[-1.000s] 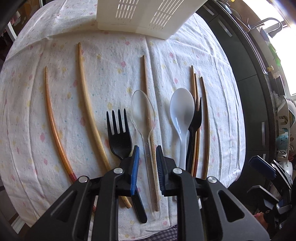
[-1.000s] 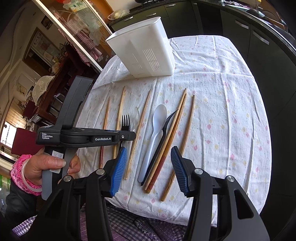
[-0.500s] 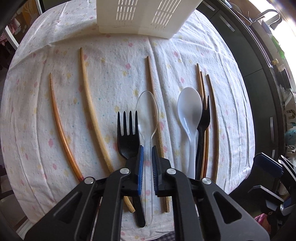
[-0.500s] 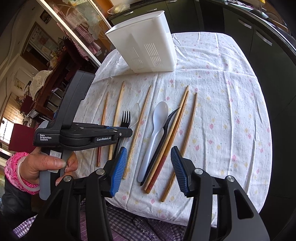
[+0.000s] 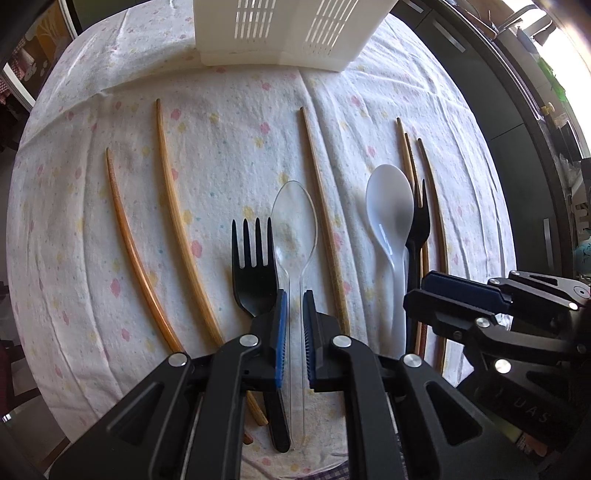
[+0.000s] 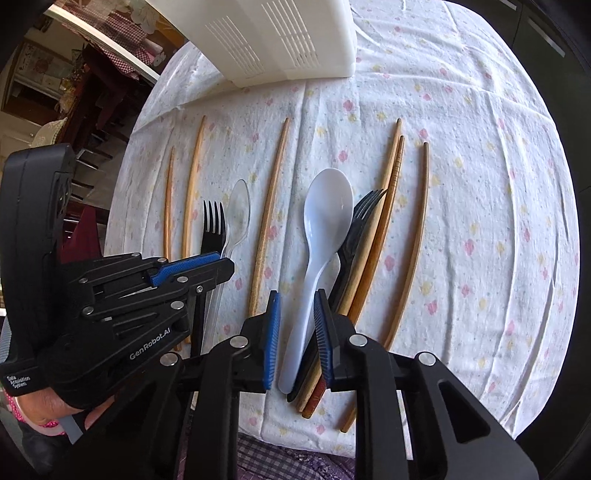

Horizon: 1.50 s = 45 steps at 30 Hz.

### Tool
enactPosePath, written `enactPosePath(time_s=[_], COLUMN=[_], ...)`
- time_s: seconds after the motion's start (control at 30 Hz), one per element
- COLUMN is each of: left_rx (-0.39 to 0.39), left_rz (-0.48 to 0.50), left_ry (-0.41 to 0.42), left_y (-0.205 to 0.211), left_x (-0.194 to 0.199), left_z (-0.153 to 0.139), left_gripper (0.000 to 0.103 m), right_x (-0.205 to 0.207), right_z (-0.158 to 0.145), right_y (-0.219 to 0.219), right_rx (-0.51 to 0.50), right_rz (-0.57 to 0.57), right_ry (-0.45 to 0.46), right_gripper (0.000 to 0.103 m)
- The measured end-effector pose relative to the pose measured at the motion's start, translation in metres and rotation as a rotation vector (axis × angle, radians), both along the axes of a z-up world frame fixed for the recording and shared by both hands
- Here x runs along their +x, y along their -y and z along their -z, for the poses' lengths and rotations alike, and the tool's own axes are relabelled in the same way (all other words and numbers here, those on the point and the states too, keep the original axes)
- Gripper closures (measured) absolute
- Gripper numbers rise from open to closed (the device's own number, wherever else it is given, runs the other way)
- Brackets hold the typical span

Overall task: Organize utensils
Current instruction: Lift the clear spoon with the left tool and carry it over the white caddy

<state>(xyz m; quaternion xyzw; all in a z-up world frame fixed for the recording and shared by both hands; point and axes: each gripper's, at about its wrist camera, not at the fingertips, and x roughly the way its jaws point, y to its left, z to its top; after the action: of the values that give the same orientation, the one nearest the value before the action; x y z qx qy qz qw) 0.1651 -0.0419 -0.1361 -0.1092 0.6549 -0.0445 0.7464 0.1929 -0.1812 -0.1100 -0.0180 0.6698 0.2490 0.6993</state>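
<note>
My left gripper [image 5: 293,299] is shut on the handle of a clear plastic spoon [image 5: 294,221], which lies on the tablecloth beside a black fork [image 5: 255,266]. It also shows in the right wrist view [image 6: 218,264]. My right gripper [image 6: 297,302] has its pads on either side of the white spoon's [image 6: 325,218] handle, close to it, low over the cloth. A second black fork [image 6: 360,225] lies half under that spoon. The white spoon [image 5: 389,210] also shows in the left wrist view, with the right gripper [image 5: 443,295] over its handle.
A white slotted utensil basket [image 5: 280,33] stands at the far side of the table, also in the right wrist view [image 6: 280,40]. Several wooden chopsticks [image 5: 177,221] lie lengthwise on the flowered tablecloth [image 6: 480,184]. Dark cabinets run along the right.
My left gripper closed on the clear spoon's handle. My right gripper moved forward and down and narrowed around the white spoon's handle.
</note>
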Motion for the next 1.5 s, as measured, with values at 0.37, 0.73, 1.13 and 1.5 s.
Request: enactPosePath(time_s=[0.37,0.73,1.13,1.5], left_rx=[0.007,-0.033,-0.093,-0.085], left_rz=[0.020,0.019,0.046,-0.040], left_ry=[0.000,0.003,0.231,0.812], left_y=[0.007,0.000,-0.010,-0.034], left_x=[0.004,0.004,-0.009,0.037], left_z=[0.000,0.001,-0.085,-0.237], left_gripper=[0.094,0.094,0.094,0.094], right_x=[0.008,0.006,-0.011,-0.016], right_z=[0.026,0.016,-0.034,-0.050], right_y=[-0.039,-0.020,0.024,0.062], right_rx=[-0.158,-0.039,0.237,0.391], right_rz=[-0.008,0.034,0.121,0.178], right_ry=[-0.004,0.022,0.170,0.254], right_gripper=[0.084,0.094,0.094,0.094])
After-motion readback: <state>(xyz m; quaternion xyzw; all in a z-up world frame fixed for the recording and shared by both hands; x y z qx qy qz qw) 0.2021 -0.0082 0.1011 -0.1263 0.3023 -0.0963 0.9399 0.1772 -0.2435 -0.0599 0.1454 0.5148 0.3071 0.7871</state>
